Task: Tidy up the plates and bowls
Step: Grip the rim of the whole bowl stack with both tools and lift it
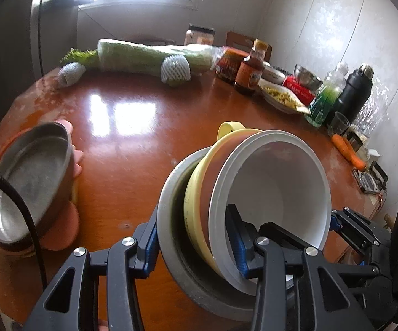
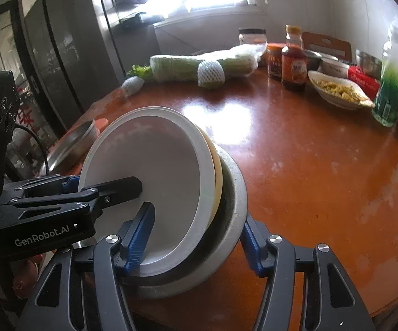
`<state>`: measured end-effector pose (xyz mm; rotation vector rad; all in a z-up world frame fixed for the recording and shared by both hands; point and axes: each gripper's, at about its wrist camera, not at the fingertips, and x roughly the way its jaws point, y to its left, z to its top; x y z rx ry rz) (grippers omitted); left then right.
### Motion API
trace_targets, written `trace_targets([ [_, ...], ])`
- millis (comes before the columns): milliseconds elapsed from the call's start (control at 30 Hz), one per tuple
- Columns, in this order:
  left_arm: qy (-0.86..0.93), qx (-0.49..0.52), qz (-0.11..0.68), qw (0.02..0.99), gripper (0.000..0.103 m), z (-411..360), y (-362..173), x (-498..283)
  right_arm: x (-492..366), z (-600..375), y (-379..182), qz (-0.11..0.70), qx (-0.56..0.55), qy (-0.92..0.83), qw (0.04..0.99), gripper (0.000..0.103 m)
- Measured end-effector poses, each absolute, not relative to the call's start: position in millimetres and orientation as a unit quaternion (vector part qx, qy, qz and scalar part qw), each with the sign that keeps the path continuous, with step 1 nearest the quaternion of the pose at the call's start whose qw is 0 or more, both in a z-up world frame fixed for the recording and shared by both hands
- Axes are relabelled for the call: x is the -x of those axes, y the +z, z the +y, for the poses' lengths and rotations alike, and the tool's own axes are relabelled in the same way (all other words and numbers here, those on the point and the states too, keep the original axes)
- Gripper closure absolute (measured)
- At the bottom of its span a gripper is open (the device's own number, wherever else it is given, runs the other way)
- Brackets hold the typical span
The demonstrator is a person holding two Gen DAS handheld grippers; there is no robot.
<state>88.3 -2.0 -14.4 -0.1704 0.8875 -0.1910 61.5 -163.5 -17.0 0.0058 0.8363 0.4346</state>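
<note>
A nested stack of bowls is held tilted above the wooden table (image 1: 132, 149): a white bowl (image 1: 276, 193) inside a yellow bowl (image 1: 199, 193) inside a grey bowl (image 1: 168, 220). My left gripper (image 1: 196, 245) is shut on the stack's rims, one finger outside the grey bowl, one inside the white bowl. My right gripper (image 2: 196, 240) grips the opposite rims of the same stack (image 2: 154, 182) the same way. A metal plate (image 1: 25, 182) rests on pink and orange dishes at the left table edge.
Along the table's back lie a wrapped green vegetable (image 1: 149, 58), sauce bottles (image 1: 248, 71), a dish of food (image 1: 281, 96), a green bottle (image 1: 328, 96), a black flask (image 1: 353, 93) and a carrot (image 1: 347, 149). A dark fridge (image 2: 61, 55) stands at the left.
</note>
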Motion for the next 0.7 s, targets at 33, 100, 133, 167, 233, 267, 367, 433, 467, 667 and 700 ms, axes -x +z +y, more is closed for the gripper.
trace_targets([
  [33,-0.091,0.084,0.426,0.896,0.059,1.3,-12.0,-86.7,-60.2,-161.1,-13.8,0.400,-0.001,0.210,0.892,0.042],
  [100,-0.086,0.088,0.419,0.900,0.059,9.5,-4.7,-81.2,-57.6,-154.2,-5.6,0.391,0.005,0.214,0.895,0.042],
  [133,-0.082,0.090,0.416,0.901,0.059,13.9,-0.9,-78.7,-56.8,-151.3,-2.9,0.388,0.007,0.217,0.896,0.042],
  [167,-0.079,0.090,0.413,0.903,0.059,17.3,2.3,-76.8,-56.0,-147.6,0.4,0.385,0.008,0.221,0.896,0.042],
  [233,-0.072,0.091,0.403,0.908,0.059,25.8,10.4,-72.1,-54.2,-139.4,7.5,0.378,0.010,0.229,0.897,0.042],
  [267,-0.067,0.092,0.398,0.910,0.059,31.3,14.8,-69.4,-53.7,-135.2,10.7,0.375,0.012,0.233,0.897,0.042],
  [367,-0.061,0.096,0.388,0.915,0.059,44.8,22.6,-63.9,-51.3,-120.2,20.2,0.365,0.019,0.243,0.898,0.042],
  [433,-0.057,0.100,0.383,0.917,0.059,54.5,27.2,-61.4,-51.2,-110.0,25.7,0.360,0.025,0.248,0.899,0.042],
  [467,-0.055,0.100,0.380,0.918,0.059,59.3,29.1,-60.7,-50.9,-105.4,27.9,0.358,0.027,0.250,0.899,0.042],
  [667,-0.039,0.102,0.370,0.923,0.059,87.3,37.5,-58.3,-53.6,-75.4,37.6,0.350,0.037,0.268,0.897,0.042],
  [700,-0.036,0.104,0.368,0.923,0.059,93.4,38.8,-58.1,-54.9,-70.6,38.6,0.348,0.039,0.270,0.897,0.042],
])
